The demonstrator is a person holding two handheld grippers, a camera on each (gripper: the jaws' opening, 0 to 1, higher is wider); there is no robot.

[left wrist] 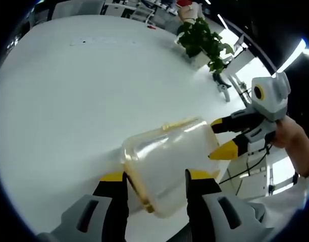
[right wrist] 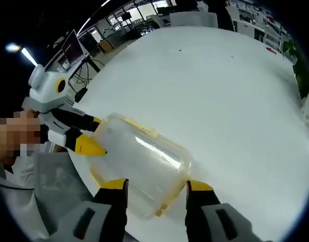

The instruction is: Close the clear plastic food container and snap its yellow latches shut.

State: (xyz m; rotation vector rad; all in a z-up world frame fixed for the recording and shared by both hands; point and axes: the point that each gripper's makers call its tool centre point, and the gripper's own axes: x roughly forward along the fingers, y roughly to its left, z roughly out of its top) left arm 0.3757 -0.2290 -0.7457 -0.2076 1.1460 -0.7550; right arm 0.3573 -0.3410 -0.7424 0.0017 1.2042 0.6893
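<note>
Holding the clear plastic container [left wrist: 167, 166] tipped on its side above the white desk [left wrist: 79, 96], one claw at each end.

The left claw [left wrist: 157, 177] is clenched on one end of the container, yellow-tipped jaws on either side; the right claw [right wrist: 157, 185] grips the opposite end the same way (each claw appears in the other's view, pressed against the far end). A yellow latch [right wrist: 139, 128] runs along the lid edge. A potted plant [left wrist: 202, 40] stands at the desk's far side.
</note>
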